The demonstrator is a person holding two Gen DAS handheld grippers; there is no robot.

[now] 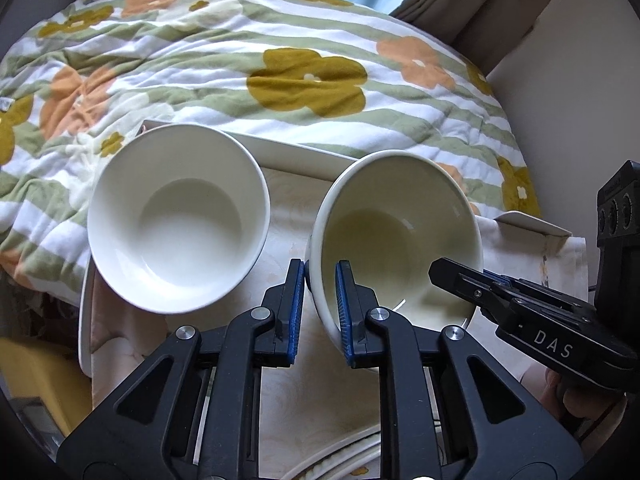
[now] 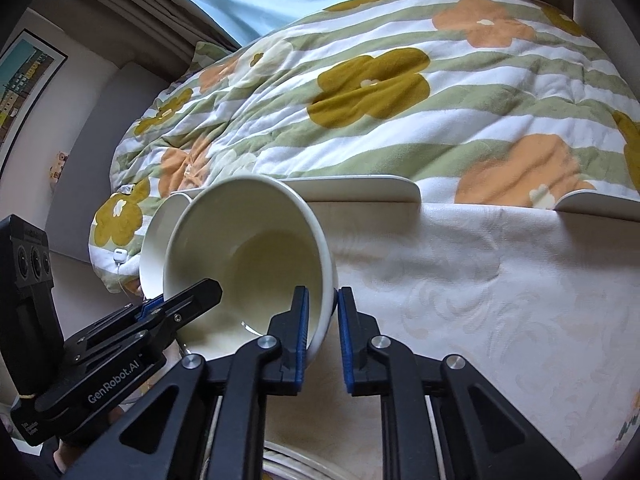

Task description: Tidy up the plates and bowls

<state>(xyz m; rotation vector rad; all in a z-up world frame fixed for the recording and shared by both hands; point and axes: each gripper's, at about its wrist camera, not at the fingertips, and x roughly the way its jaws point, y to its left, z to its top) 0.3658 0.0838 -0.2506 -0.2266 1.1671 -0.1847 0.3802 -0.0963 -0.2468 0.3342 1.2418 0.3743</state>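
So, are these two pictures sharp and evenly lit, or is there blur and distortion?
Left wrist view: sharp on the held bowl, the other bowl slightly soft at its near edge; fisheye bends the quilt. Right wrist view: sharp, soft daylight, dark rounded corners, the tray rim curved.

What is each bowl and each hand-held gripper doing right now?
Cream ceramic bowl on the right: tilted, empty, rim pinched on both sides.
White ceramic bowl on the left: empty, tilted, not gripped.
Left hand-held gripper: shut on the cream bowl's rim.
Right hand-held gripper: shut on the same bowl's opposite rim.
White tray: lined with a pale cloth.
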